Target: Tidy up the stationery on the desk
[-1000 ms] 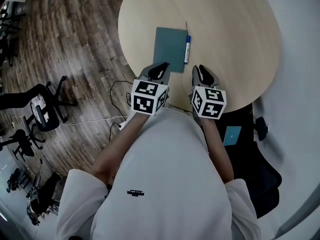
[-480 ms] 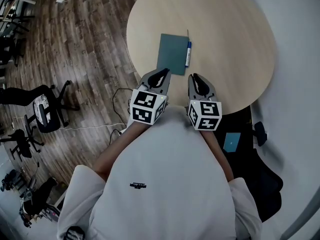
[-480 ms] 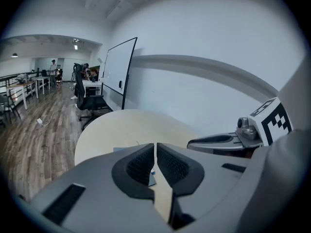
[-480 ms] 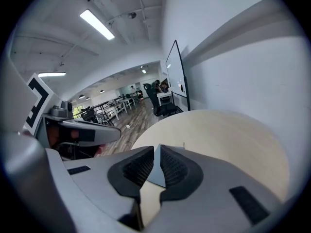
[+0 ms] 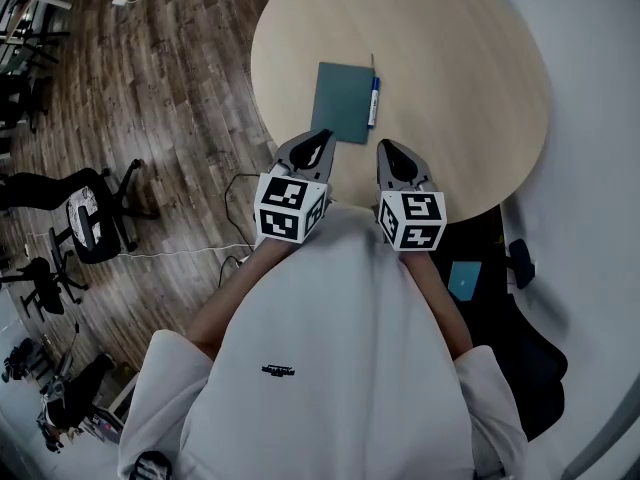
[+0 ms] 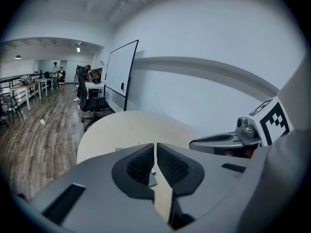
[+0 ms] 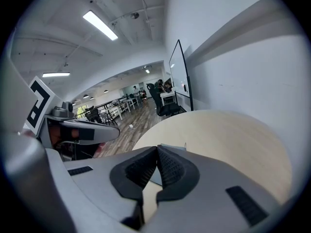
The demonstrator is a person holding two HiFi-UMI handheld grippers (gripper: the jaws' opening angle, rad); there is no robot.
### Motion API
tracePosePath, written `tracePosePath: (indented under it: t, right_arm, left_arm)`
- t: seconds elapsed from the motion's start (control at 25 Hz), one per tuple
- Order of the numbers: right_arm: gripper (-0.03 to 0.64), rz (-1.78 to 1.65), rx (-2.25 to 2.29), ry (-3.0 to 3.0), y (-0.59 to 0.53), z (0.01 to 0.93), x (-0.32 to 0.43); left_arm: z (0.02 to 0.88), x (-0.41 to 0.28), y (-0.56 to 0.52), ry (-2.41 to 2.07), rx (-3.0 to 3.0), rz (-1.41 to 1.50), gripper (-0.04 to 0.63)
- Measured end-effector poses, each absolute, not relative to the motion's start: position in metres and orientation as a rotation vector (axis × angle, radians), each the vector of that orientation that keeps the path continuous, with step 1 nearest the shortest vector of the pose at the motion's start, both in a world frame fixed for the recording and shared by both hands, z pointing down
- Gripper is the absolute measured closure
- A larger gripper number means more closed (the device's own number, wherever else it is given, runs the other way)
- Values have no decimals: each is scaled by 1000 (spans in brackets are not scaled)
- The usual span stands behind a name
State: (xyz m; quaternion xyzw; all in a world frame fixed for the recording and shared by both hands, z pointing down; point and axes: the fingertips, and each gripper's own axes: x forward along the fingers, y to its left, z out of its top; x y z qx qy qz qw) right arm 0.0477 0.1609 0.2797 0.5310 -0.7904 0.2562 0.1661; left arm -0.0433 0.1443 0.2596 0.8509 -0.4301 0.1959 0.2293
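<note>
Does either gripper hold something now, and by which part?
Nothing is held: the left gripper and the right gripper are both shut and empty; notebook and pen lie on the table.

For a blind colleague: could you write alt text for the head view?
Seen from above, a person holds the left gripper and right gripper, both shut and empty, at the near edge of a round table; the right's jaws have just closed. Just ahead lies a teal notebook with a pen beside its right edge.
</note>
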Motion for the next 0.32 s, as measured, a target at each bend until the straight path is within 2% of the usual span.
tracePosePath:
  t: [0.32]
  right_arm:
    - [584, 741, 1512, -2240, 158, 291, 58]
  left_arm:
    - [270, -36, 137, -1192, 2334, 560, 563]
